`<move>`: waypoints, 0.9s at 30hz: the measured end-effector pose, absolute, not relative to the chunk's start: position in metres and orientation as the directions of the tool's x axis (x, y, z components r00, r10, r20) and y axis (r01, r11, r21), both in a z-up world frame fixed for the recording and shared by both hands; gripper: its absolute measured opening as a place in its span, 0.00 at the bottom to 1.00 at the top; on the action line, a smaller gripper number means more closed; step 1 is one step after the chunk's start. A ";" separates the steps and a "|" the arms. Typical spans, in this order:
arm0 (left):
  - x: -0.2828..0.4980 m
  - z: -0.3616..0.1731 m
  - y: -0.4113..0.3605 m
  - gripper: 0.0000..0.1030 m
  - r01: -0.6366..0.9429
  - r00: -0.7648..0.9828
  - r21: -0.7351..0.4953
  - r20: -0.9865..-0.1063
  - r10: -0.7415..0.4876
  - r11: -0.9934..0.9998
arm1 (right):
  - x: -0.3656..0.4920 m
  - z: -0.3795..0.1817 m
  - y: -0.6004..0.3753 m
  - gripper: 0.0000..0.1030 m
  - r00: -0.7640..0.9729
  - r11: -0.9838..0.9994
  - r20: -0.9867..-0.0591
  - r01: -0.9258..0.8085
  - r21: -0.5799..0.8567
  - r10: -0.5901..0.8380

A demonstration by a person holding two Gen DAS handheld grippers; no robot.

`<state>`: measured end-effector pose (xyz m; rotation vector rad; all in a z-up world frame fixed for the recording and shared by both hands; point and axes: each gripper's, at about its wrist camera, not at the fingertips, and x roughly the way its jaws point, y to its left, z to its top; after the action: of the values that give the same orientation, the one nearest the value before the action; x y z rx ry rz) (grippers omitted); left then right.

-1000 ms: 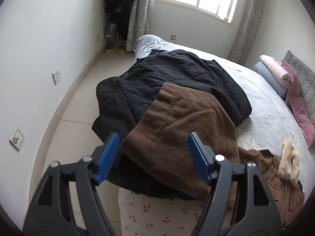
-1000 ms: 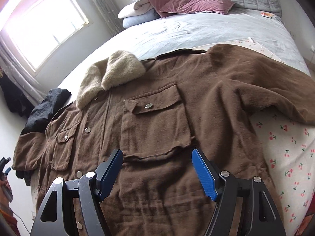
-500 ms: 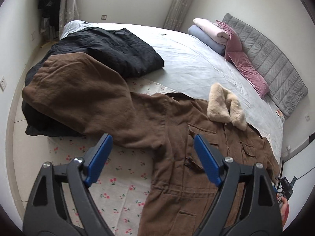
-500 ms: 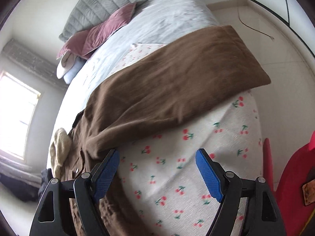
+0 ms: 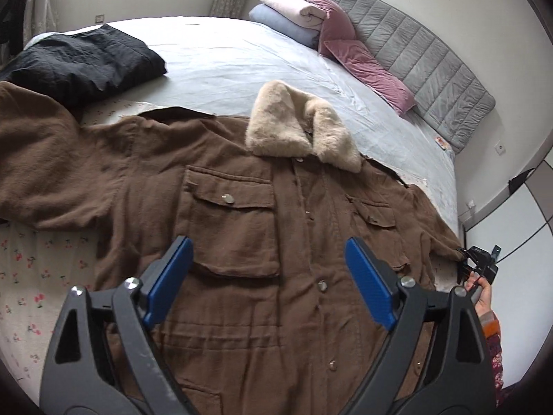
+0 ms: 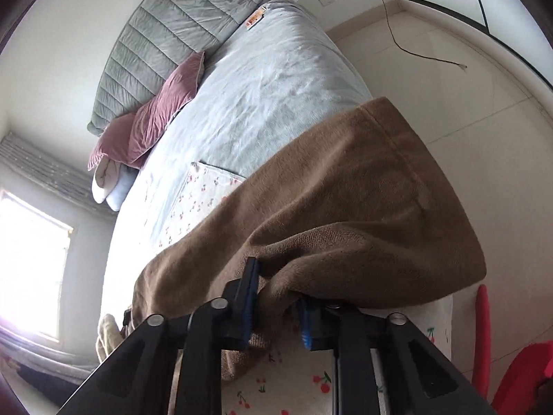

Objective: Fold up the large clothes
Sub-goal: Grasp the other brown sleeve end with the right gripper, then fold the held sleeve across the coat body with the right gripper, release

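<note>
A brown coat [image 5: 242, 214] with a beige fur collar [image 5: 297, 128] lies front up across the bed, buttons and chest pockets showing. My left gripper [image 5: 268, 252] hovers over the coat's lower front; its jaws are opening and nothing sits between the blue pads [image 5: 169, 283]. In the right wrist view my right gripper [image 6: 276, 297] is shut on a bunched fold of the coat's brown sleeve [image 6: 345, 207], which drapes over the bed's corner. The left wrist view shows that right gripper [image 5: 478, 263] small at the far right, at the sleeve's end, with a hand [image 5: 482, 294] on it.
A black quilted jacket [image 5: 86, 62] lies at the bed's far left under the other sleeve. Folded blankets [image 5: 290, 17], pink cushions [image 5: 363, 65] and a grey headboard [image 5: 432, 69] line the far side. A cherry-print cloth [image 5: 34, 269] lies under the coat. Tiled floor [image 6: 449, 69] with a cable, and a red object [image 6: 484, 328], are beside the bed.
The left view swung from the black jacket and left sleeve to the coat's front. The right gripper turned toward the right sleeve and shut on it.
</note>
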<state>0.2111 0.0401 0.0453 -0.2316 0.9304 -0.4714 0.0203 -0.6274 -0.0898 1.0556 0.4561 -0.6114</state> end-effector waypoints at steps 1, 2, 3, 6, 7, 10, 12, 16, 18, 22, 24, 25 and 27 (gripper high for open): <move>0.213 0.043 0.026 0.87 0.317 0.484 -0.419 -0.700 -0.525 0.851 | 0.019 -0.079 -0.627 0.08 0.752 0.395 -0.601 0.656 0.643 -0.270; 0.215 0.041 0.009 0.87 0.342 0.466 -0.436 -0.691 -0.553 0.832 | 0.015 -0.065 -0.624 0.08 0.764 0.452 -0.562 0.643 0.618 -0.318; 0.217 0.039 -0.009 0.86 0.369 0.445 -0.447 -0.684 -0.578 0.814 | 0.011 -0.058 -0.622 0.08 0.742 0.478 -0.549 0.670 0.568 -0.386; 0.221 0.025 -0.069 0.84 0.438 0.366 -0.472 -0.684 -0.631 0.765 | 0.012 -0.090 -0.639 0.15 0.652 0.345 -0.679 0.757 0.555 -0.338; 0.221 0.018 -0.092 0.83 0.456 0.333 -0.481 -0.688 -0.645 0.749 | 0.006 -0.099 -0.643 0.18 0.672 0.308 -0.669 0.740 0.598 -0.316; 0.217 0.001 -0.162 0.75 0.527 0.234 -0.498 -0.693 -0.681 0.688 | -0.012 -0.106 -0.641 0.37 0.745 0.292 -0.596 0.666 0.686 -0.301; 0.213 -0.010 -0.208 0.54 0.571 0.186 -0.506 -0.687 -0.702 0.646 | -0.018 -0.106 -0.643 0.47 0.746 0.277 -0.589 0.664 0.694 -0.311; 0.203 -0.036 -0.286 0.12 0.597 0.076 -0.586 -0.639 -0.766 0.548 | -0.026 -0.107 -0.656 0.47 0.742 0.228 -0.587 0.664 0.713 -0.323; 0.198 -0.050 -0.314 0.11 0.601 0.065 -0.598 -0.624 -0.779 0.529 | -0.026 -0.108 -0.658 0.40 0.736 0.231 -0.594 0.671 0.704 -0.327; 0.197 -0.085 -0.349 0.10 0.569 0.020 -0.643 -0.612 -0.790 0.513 | -0.020 -0.105 -0.659 0.20 0.709 0.275 -0.611 0.702 0.657 -0.352; 0.194 -0.107 -0.360 0.07 0.548 -0.055 -0.669 -0.628 -0.776 0.502 | -0.018 -0.103 -0.661 0.10 0.703 0.299 -0.614 0.710 0.638 -0.359; 0.193 -0.106 -0.360 0.07 0.564 -0.052 -0.664 -0.622 -0.781 0.491 | -0.017 -0.101 -0.660 0.09 0.702 0.315 -0.613 0.711 0.628 -0.363; 0.194 -0.098 -0.362 0.07 0.578 -0.078 -0.643 -0.656 -0.751 0.502 | -0.015 -0.094 -0.658 0.07 0.703 0.343 -0.607 0.711 0.614 -0.371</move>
<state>0.1939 -0.3617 -0.0982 -0.1785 1.2240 -1.1087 -0.0148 -0.6579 -0.0942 0.9924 0.3940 -0.7272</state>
